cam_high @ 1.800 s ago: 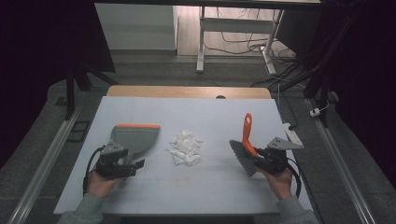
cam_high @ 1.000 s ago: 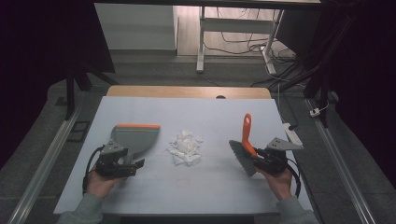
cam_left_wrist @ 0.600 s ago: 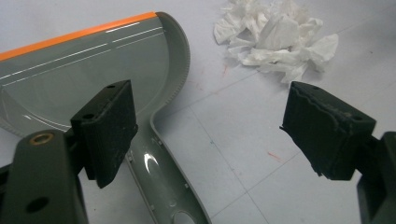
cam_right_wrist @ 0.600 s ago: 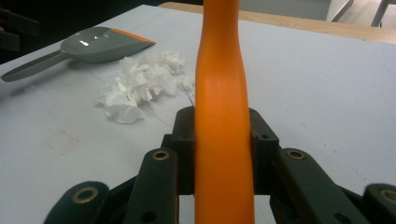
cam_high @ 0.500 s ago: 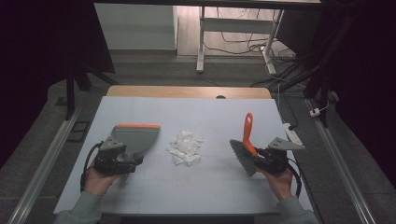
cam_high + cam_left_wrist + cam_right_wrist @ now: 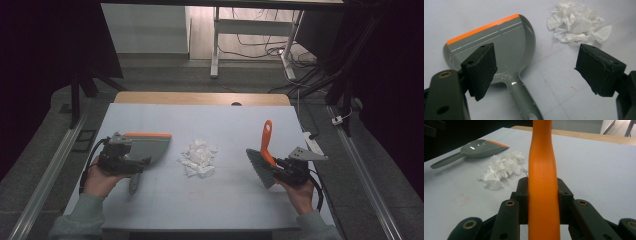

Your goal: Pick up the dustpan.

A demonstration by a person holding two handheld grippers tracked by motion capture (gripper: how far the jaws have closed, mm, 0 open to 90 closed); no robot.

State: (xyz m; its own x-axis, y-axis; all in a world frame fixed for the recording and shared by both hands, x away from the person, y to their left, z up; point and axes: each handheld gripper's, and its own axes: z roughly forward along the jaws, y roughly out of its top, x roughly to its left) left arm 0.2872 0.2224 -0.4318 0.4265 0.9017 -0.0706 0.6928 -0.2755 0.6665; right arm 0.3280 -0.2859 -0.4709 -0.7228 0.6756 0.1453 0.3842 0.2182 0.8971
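The left hand-held gripper (image 6: 131,161) has lifted off the grey dustpan (image 6: 499,47), jaws spread and empty; the pan lies on the tabletop (image 6: 225,200) beside the paper scraps (image 6: 199,157), apparently let go. The right hand-held gripper (image 6: 276,169) stays clenched on the orange brush (image 6: 266,142), so sweeping looks next.

Light table top (image 6: 150,210); white desk frame (image 6: 216,45), cables on floor (image 6: 260,37) behind.

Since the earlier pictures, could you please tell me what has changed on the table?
The left tool has lifted off the dustpan, jaws open, with nothing between them. The dustpan, the paper scraps and the right tool, shut on the brush, stayed as they were.
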